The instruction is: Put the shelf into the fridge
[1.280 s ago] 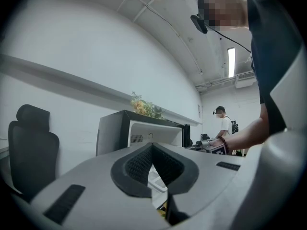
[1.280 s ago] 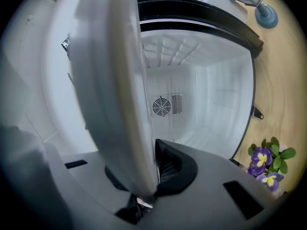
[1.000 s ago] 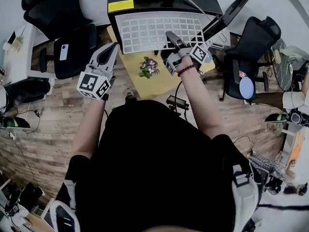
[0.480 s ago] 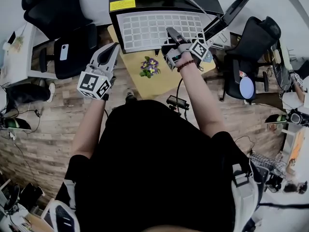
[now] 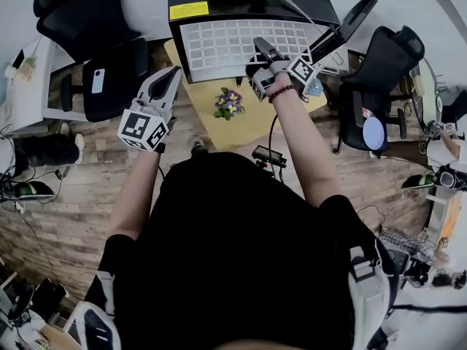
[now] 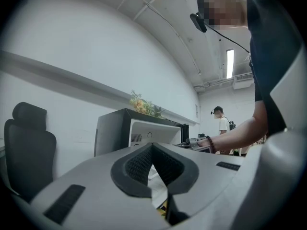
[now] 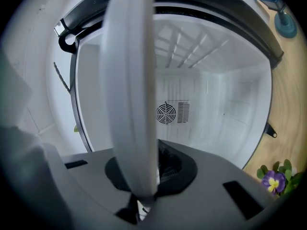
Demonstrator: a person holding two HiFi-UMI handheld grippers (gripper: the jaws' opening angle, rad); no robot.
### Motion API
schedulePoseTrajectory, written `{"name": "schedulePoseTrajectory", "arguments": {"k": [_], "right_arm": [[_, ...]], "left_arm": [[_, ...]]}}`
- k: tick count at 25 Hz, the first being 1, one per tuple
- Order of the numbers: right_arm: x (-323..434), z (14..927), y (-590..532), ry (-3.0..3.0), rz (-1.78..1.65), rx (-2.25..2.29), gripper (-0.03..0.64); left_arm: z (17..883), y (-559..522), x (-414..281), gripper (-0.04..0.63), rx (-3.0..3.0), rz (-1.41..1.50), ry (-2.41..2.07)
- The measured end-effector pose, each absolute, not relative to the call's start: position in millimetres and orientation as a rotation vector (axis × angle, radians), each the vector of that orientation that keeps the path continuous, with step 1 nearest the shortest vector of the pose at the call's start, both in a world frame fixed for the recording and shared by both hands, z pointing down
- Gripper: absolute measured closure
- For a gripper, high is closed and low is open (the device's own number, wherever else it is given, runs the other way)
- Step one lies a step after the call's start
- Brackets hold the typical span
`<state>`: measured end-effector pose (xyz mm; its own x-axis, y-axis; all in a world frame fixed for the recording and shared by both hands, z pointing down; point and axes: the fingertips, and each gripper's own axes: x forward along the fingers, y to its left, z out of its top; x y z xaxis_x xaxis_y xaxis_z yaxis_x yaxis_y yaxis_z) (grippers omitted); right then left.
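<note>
**White shelf [image 5: 233, 46] waits at the fridge [image 5: 292, 2] mouth**

Head view: the wire shelf lies flat at 12 o'clock, just in front of the black-topped fridge. Its long side runs from 9 to 3 o'clock. Its far edge points into the fridge. The right gripper [image 5: 261, 48] pinches the near edge. The left gripper [image 5: 174, 73] hangs at 9 o'clock, apart from the shelf.

Left gripper view: the jaws are pressed together on nothing.

Right gripper view: the shelf shows edge-on, from 6 to 12 o'clock, squeezed between the jaws. With only one grip, it could tip, bump a wall, or miss its rails.

Bright even light; fisheye edges dark, warped.
</note>
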<state>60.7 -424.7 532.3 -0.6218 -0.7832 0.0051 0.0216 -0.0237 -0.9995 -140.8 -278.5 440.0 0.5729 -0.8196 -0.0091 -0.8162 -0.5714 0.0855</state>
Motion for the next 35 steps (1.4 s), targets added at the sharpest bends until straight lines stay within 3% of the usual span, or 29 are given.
{"name": "schedulePoseTrajectory", "arguments": {"k": [35], "right_arm": [[47.6,530.8,-500.3,1.673,-1.651,-0.894,0.574]], "left_arm": [[444.8,-313.0,-164.5,0.577,2.706,-0.076,-1.390]]}}
